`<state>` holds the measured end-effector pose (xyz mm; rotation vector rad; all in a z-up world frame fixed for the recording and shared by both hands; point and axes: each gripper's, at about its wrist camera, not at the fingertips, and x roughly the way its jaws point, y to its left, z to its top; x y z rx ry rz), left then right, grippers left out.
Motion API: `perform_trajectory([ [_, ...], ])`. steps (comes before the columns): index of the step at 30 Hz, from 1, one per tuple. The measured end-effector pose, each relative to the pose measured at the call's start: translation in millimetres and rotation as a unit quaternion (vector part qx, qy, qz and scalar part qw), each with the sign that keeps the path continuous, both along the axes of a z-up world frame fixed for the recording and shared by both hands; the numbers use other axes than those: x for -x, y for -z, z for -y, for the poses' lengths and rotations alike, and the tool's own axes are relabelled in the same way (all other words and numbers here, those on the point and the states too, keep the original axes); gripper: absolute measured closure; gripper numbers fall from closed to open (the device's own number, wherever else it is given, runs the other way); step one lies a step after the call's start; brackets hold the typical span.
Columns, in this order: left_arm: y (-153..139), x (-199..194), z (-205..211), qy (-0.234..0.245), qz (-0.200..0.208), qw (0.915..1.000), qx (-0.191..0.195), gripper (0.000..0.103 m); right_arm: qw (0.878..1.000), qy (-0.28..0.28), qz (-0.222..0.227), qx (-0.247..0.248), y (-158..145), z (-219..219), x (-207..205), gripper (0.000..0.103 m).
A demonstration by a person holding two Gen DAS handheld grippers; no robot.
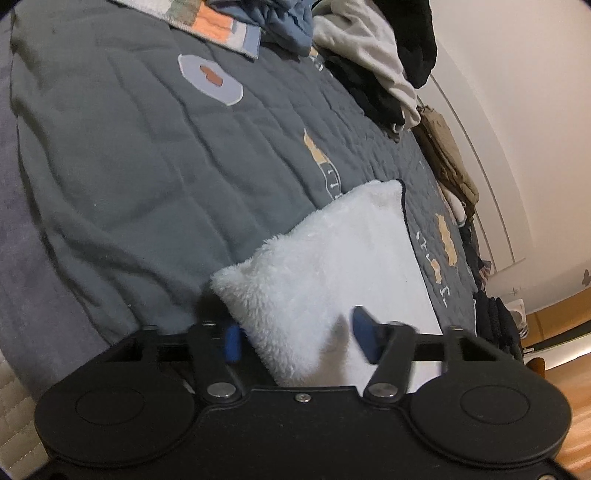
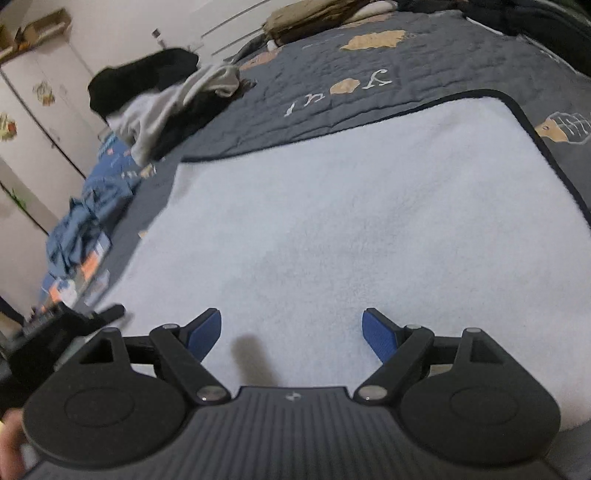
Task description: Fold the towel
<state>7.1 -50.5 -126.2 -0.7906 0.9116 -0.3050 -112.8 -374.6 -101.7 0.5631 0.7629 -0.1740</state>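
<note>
A white fluffy towel (image 1: pixel 332 258) with dark trim lies on a grey quilted bedspread (image 1: pixel 129 155). In the left wrist view, its near corner stands raised between the blue fingers (image 1: pixel 364 332) of my left gripper (image 1: pixel 297 338). The jaws are spread wide, one on each side of the cloth, without pinching it. In the right wrist view the towel (image 2: pixel 351 221) spreads out flat over the bedspread (image 2: pixel 369 74). My right gripper (image 2: pixel 291 332) hovers open just over its near part, with nothing between the pads. A blurred black shape at the left edge is probably the left gripper (image 2: pixel 48 328).
Grey and black clothes (image 1: pixel 373 55) and blue garments (image 1: pixel 291 26) are piled at the far side of the bed, and also appear as clothes (image 2: pixel 166 99) and blue garments (image 2: pixel 88 214). A khaki bag (image 1: pixel 448 155) lies by the wall. A white wardrobe (image 2: pixel 40 122) stands left. Wooden floor (image 1: pixel 561 373) lies beyond the bed edge.
</note>
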Motion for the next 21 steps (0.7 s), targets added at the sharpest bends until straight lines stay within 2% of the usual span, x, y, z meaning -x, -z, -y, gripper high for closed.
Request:
perform_trajectory([
  [1, -2, 2, -1, -0.006, 0.006, 1.0, 0.001, 0.07, 1.0, -0.004, -0.002, 0.005, 2, -2, 0, 0.02],
  [3, -4, 3, 0, -0.01, 0.011, 0.9999, -0.003, 0.07, 1.0, -0.01, 0.0, 0.012, 2, -4, 2, 0.019],
  [5, -6, 3, 4, -0.008, 0.012, 0.9998, -0.012, 0.069, 1.0, -0.011, 0.004, 0.009, 2, -4, 6, 0.019],
  [7, -3, 1, 8, -0.003, 0.007, 0.9998, -0.019, 0.063, 1.0, -0.007, 0.009, -0.002, 1, 0, 9, 0.019],
  [10, 3, 0, 14, 0.005, 0.001, 0.9996, -0.028, 0.062, 1.0, -0.001, 0.013, -0.015, 1, 3, 11, 0.019],
  [12, 2, 0, 15, 0.008, 0.01, 0.9995, -0.029, 0.065, 1.0, -0.001, 0.013, -0.016, 0, 3, 12, 0.019],
  [13, 0, 1, 15, 0.006, 0.014, 0.9996, -0.025, 0.074, 1.0, -0.001, 0.012, -0.015, 0, 3, 12, 0.019],
  [14, -4, 2, 15, 0.006, 0.023, 0.9995, -0.022, 0.08, 1.0, -0.002, 0.012, -0.016, 0, 3, 12, 0.019],
  [19, -30, 10, 26, 0.032, 0.091, 0.9949, -0.03, 0.087, 0.999, 0.004, 0.016, -0.036, -1, 10, 18, 0.019],
  [21, -39, 12, 34, 0.057, 0.111, 0.992, -0.018, 0.088, 0.998, 0.015, 0.018, -0.058, -2, 17, 22, 0.019],
])
